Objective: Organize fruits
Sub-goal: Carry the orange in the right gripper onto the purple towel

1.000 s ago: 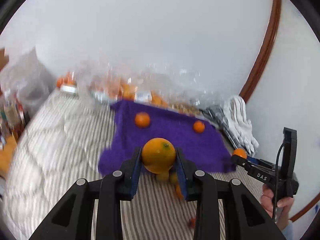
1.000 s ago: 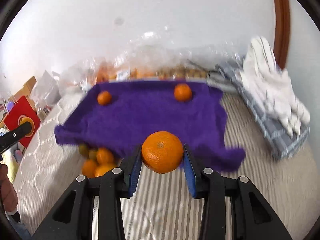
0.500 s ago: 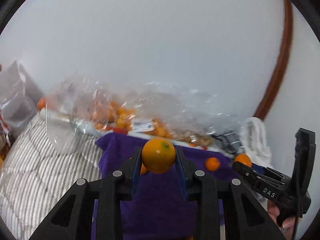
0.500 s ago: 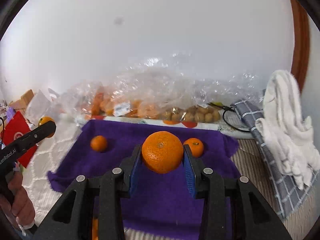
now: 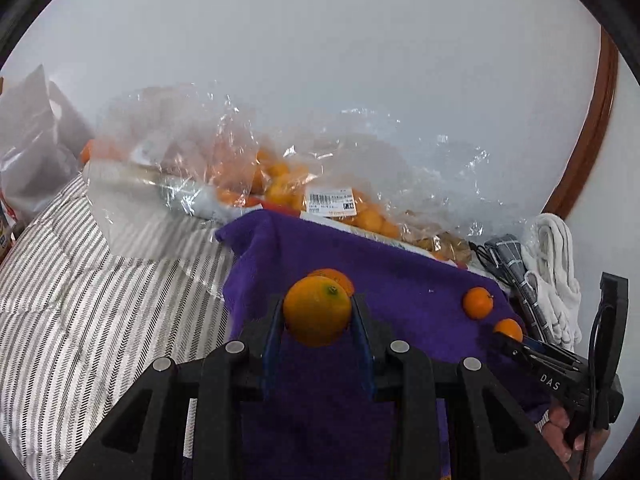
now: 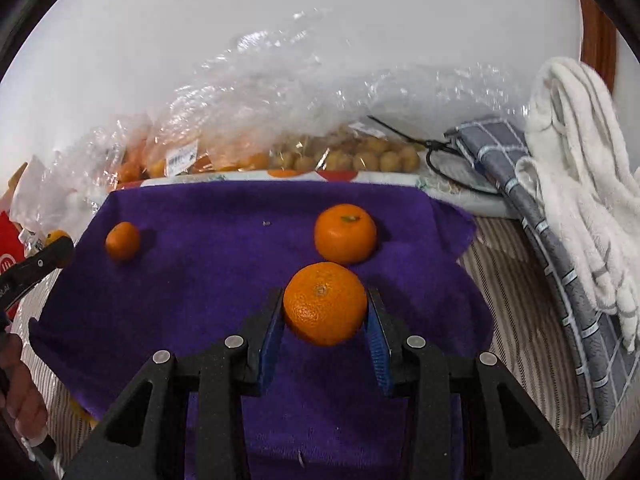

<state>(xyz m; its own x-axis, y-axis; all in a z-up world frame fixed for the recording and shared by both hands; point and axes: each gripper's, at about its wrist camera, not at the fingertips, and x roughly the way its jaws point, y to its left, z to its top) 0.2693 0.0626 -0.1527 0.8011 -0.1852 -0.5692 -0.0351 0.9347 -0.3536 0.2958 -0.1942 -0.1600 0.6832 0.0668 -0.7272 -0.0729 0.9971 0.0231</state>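
Note:
My left gripper [image 5: 317, 314] is shut on a yellow-orange citrus [image 5: 317, 310] and holds it over the purple cloth [image 5: 400, 280]. Just behind it an orange [image 5: 336, 277] lies on the cloth, and a small one [image 5: 477, 302] lies to the right. My right gripper [image 6: 325, 312] is shut on a bigger orange [image 6: 325, 303] above the same cloth [image 6: 208, 264]. An orange [image 6: 345, 233] lies right behind it, a small one [image 6: 122, 241] at the left. The right gripper shows in the left wrist view [image 5: 510, 332], and the left gripper in the right wrist view [image 6: 56, 246].
Clear plastic bags of small citrus [image 5: 280, 184] lie along the wall behind the cloth, with a bag of brownish round fruits [image 6: 360, 156]. A grey checked cloth [image 6: 540, 240] and white towel [image 6: 580, 168] lie at the right. Striped bedding [image 5: 80, 300] lies to the left.
Both grippers have moved forward and lowered over the purple cloth with their fruits. The oranges on the cloth are now closer to the fingertips.

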